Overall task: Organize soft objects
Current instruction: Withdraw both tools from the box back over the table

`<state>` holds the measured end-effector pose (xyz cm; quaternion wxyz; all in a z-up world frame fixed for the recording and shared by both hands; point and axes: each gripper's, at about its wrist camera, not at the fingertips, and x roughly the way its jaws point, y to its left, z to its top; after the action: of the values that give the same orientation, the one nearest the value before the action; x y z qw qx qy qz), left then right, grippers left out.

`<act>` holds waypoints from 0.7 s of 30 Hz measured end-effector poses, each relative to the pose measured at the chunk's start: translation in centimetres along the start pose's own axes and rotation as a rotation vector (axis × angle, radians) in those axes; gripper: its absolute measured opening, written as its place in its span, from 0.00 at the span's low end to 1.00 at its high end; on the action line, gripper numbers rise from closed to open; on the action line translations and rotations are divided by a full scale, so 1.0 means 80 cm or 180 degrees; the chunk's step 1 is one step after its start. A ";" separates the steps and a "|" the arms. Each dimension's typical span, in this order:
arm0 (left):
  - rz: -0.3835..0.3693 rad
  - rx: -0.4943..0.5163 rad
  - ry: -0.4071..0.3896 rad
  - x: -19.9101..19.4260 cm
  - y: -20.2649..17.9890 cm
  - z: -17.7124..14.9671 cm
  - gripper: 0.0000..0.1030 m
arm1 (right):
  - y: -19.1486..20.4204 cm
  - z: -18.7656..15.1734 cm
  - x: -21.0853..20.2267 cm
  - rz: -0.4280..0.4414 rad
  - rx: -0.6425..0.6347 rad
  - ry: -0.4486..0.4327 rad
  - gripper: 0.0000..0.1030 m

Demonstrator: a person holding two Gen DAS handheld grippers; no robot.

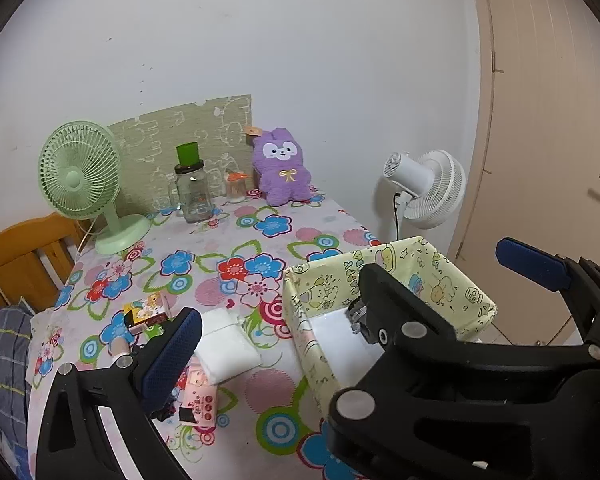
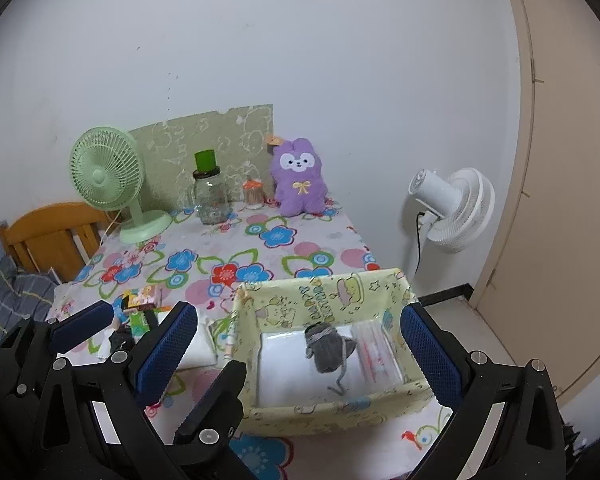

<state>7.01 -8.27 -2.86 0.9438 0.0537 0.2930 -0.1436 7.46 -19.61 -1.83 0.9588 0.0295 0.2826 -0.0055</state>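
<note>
Both grippers hang released, holding nothing — the right gripper (image 2: 312,344) spread wide around the pale yellow cartoon-printed fabric box (image 2: 380,288) at the table's (image 2: 236,248) near right corner. Inside the box a grey yarn ball (image 2: 324,350) lies on a white pad. The left gripper (image 1: 348,292) hovers over the box's left wall, with a white folded soft pack (image 1: 228,340) just left of the box — a purple plush bunny (image 2: 298,178) sits at the far edge.

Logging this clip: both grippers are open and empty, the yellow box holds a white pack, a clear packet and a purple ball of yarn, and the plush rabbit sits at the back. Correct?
One slip: the ball of yarn is grey, not purple, as the right wrist view shows. It lies in the yellow box on the white pack, beside the clear packet. The purple thing is the plush rabbit. The left gripper and right gripper are open and empty.
</note>
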 end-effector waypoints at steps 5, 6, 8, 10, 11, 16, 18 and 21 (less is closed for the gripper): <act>0.0013 -0.0040 0.0001 -0.005 0.013 -0.005 1.00 | 0.016 -0.005 -0.004 -0.0054 0.0004 0.0014 1.00; 0.0014 -0.0044 0.0005 -0.007 0.015 -0.007 1.00 | 0.018 -0.006 -0.004 -0.0047 -0.0001 0.0018 1.00; 0.0028 -0.0040 -0.0003 -0.010 0.020 -0.009 1.00 | 0.023 -0.007 -0.003 -0.0004 -0.0019 0.0034 1.00; 0.0050 -0.0047 -0.0013 -0.013 0.025 -0.011 1.00 | 0.029 -0.010 -0.005 0.0052 -0.0018 0.0037 1.00; 0.0059 -0.0057 -0.0016 -0.014 0.028 -0.013 1.00 | 0.031 -0.011 -0.005 0.0065 -0.0018 0.0039 1.00; 0.0084 -0.0124 -0.0005 -0.017 0.044 -0.020 1.00 | 0.049 -0.014 -0.002 0.0125 -0.0042 0.0078 1.00; 0.0095 -0.0152 0.0006 -0.017 0.052 -0.024 1.00 | 0.056 -0.017 -0.003 0.0129 -0.0055 0.0024 1.00; 0.0116 -0.0184 0.0010 -0.017 0.061 -0.028 1.00 | 0.067 -0.020 -0.004 0.0118 -0.0102 -0.0047 1.00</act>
<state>6.18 -2.86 -3.86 0.9469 0.0320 0.2975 -0.1177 6.42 -14.17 -2.71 0.9611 0.0193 0.2750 0.0166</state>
